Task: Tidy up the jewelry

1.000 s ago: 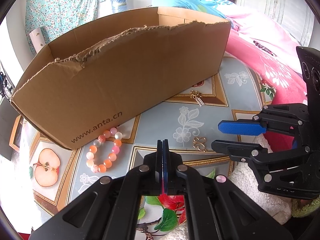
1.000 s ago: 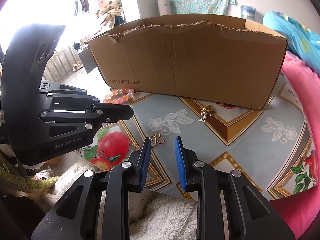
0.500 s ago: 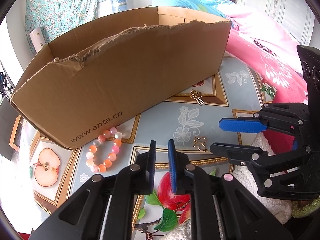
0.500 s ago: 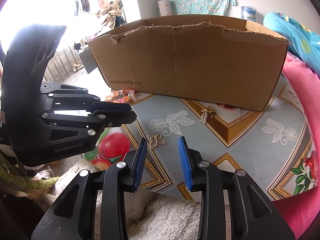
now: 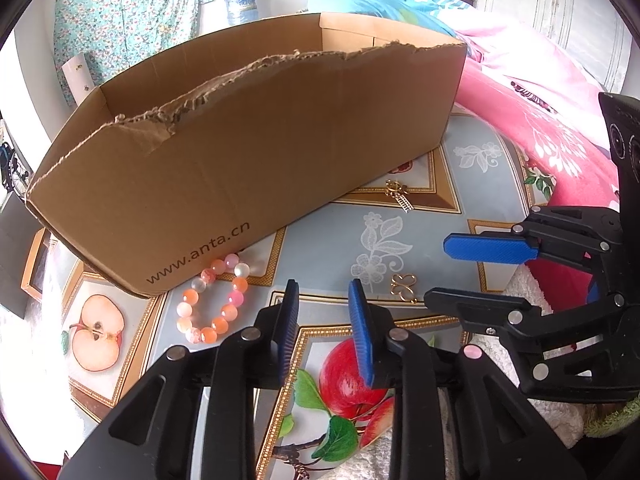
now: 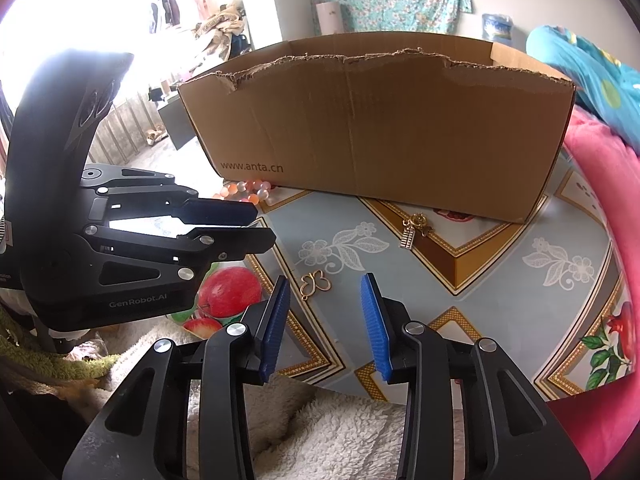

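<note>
Patterned desk is laid with a bracelet, a clasp and a charm before the box, jewelry presumably meant for it, while left tool and right tool, both empty, have just been opening narrowly.

White wall, floral curtain — pink bedding

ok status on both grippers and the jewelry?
Left gripper, right gripper open, jaws just widened, empty. Bead bracelet, gold clasp, charm on table, outside cardboard box. Nothing blocking.
</note>
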Tool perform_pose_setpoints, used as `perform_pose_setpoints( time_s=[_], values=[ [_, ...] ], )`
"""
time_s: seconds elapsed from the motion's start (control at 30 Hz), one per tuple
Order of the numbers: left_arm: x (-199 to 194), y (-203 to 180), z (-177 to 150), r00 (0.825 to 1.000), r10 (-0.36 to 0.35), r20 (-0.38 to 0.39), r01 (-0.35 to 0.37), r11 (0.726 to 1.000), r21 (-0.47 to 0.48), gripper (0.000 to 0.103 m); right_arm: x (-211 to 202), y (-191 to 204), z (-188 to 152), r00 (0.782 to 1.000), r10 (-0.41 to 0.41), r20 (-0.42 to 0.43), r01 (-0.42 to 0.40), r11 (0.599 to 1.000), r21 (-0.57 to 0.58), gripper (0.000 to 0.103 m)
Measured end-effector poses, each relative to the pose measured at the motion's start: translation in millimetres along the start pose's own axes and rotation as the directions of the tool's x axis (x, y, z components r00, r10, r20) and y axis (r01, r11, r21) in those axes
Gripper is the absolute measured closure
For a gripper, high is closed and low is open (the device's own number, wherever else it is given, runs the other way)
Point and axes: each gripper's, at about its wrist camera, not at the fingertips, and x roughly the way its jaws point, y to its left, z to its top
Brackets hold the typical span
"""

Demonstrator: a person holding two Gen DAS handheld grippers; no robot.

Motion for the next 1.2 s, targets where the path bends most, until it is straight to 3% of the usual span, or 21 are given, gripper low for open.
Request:
perform_pose_setpoints(
  time_s=[0.6,1.2],
  values=[
    [-1.2,2.8,1.2,0.999,0.036,0.001,-0.036,0.999,0.004,0.052,3.4,-0.5,1.3,1.000,0.002,0.001,-0.002,1.000,0.001,0.067],
    [-3.8,10.2,2.9,0.998,0.068,0.006,-0.068,0.998,-0.005,0.043,-1.2,-2.7,0.7,1.000,0.002,0.012,-0.002,1.000,0.004,0.067]
  ],
)
